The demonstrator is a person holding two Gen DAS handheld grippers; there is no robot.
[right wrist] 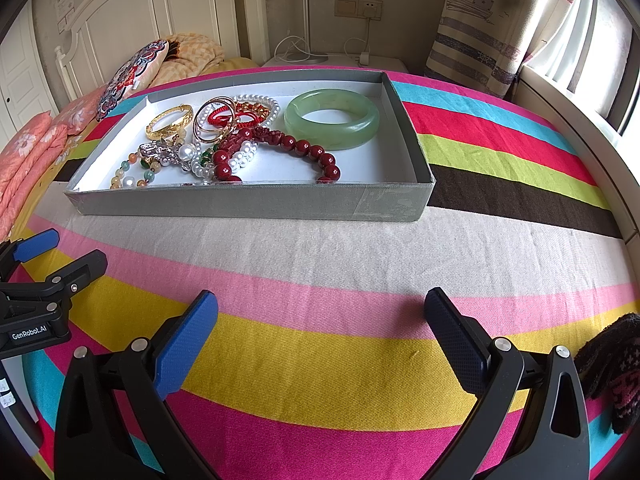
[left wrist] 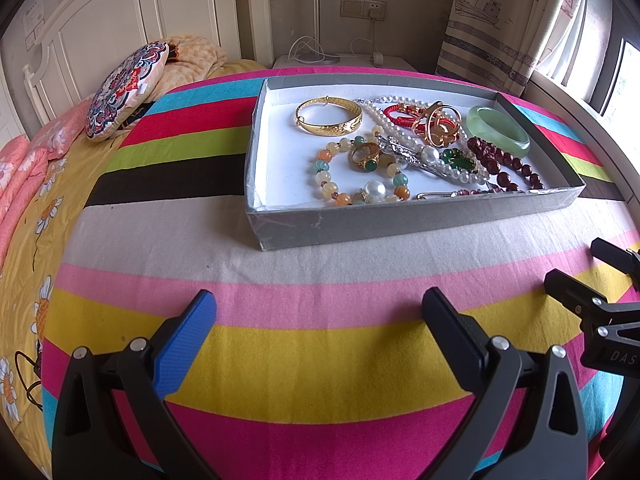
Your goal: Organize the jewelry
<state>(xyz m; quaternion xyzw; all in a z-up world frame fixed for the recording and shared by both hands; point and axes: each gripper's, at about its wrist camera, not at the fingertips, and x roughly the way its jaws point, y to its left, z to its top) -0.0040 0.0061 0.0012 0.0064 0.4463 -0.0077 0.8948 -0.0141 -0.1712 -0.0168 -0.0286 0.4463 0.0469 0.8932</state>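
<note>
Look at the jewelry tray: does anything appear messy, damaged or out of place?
Yes. In the grey tray, the pearl necklace, red cord bracelet and dark red bead bracelet lie tangled together. The green jade bangle lies apart.

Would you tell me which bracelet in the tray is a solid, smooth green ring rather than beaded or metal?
The pale green jade bangle, at the tray's right end; the others are gold metal, beaded or pearl.

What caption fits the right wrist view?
Open right tool over striped cloth, facing tray of tangled jewelry.
</note>
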